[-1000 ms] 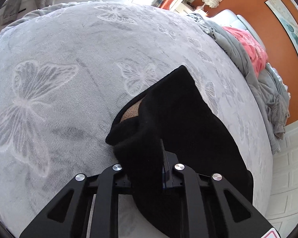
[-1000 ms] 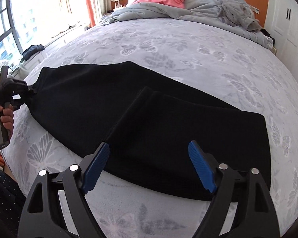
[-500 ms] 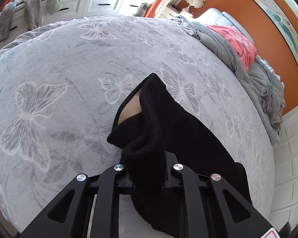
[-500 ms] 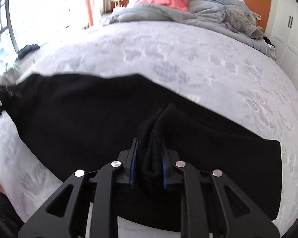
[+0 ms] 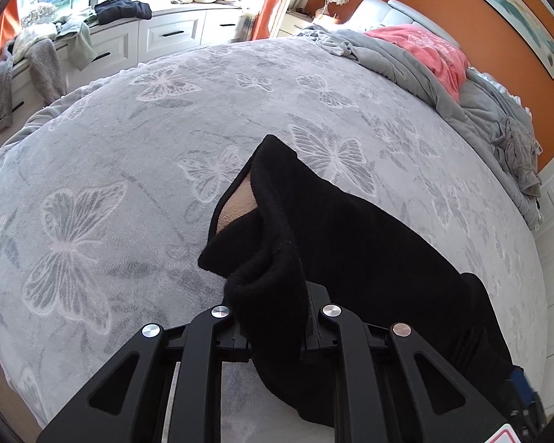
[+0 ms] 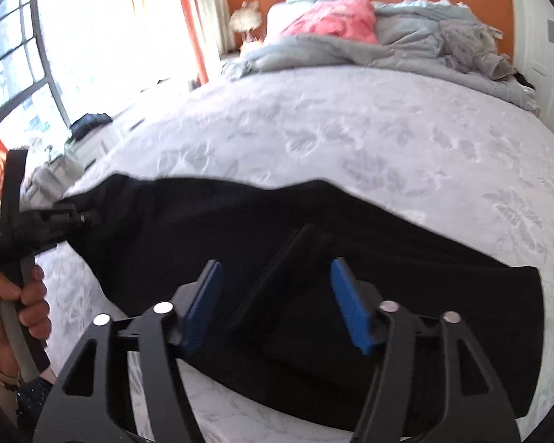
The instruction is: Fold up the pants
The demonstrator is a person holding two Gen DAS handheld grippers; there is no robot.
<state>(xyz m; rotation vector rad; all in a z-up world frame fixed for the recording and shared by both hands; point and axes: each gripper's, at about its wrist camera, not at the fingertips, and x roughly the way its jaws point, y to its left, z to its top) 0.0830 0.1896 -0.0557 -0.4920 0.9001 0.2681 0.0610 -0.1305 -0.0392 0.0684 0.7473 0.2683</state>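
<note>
Left wrist: pants [image 5: 351, 243] in tool [image 5: 273, 317].

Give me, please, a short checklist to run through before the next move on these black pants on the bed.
1. Left gripper clamped on the black pants: ok, fabric bunched between its shut jaws.
2. Right gripper gripping: not ok, its jaws are opening and a raised ridge of fabric stands between the blue pads without touching them.
3. Pants lying flat: not ok, the left end is lifted and a tan lining shows.
4. Butterfly bedspread beyond the pants bare for folding: ok.
5. Leg hems aligned: cannot tell.
</note>
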